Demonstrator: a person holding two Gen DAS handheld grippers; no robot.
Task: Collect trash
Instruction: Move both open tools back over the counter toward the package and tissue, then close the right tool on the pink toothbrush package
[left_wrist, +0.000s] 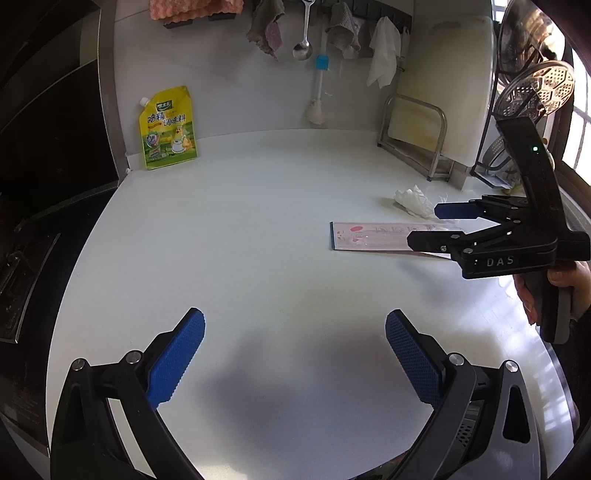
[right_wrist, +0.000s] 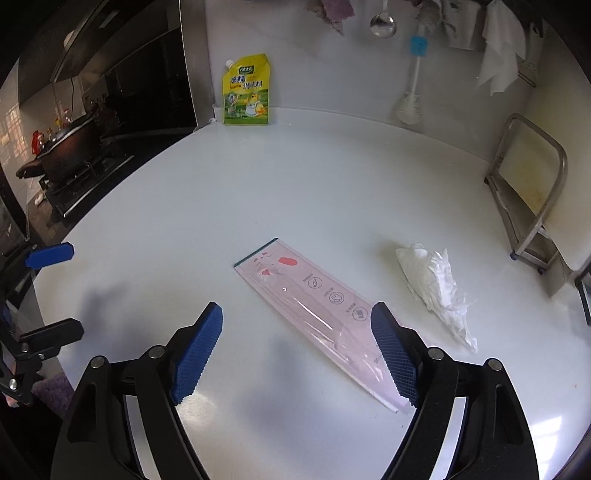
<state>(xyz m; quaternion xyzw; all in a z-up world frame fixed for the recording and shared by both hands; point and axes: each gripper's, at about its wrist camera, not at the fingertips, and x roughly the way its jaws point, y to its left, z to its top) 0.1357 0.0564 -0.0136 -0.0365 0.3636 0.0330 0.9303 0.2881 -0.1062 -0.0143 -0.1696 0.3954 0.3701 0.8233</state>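
Pink plastic wrapper (right_wrist: 314, 314) flat on the white worktop (right_wrist: 295, 184), crumpled tissue (right_wrist: 436, 288) just beside it, right claw (right_wrist: 295, 350) spread wide with the wrapper's near end between its fingers, left claw (left_wrist: 295, 354) also agape, well apart from the wrapper, yellow seasoning pouch (right_wrist: 246, 90) far beyond it at the wall

A long, flat, pink see-through plastic wrapper (right_wrist: 314, 314) lies flat on the white bench (right_wrist: 258, 192). Just beside it, nearer the right edge, lies a crumpled white paper tissue (right_wrist: 434, 290).
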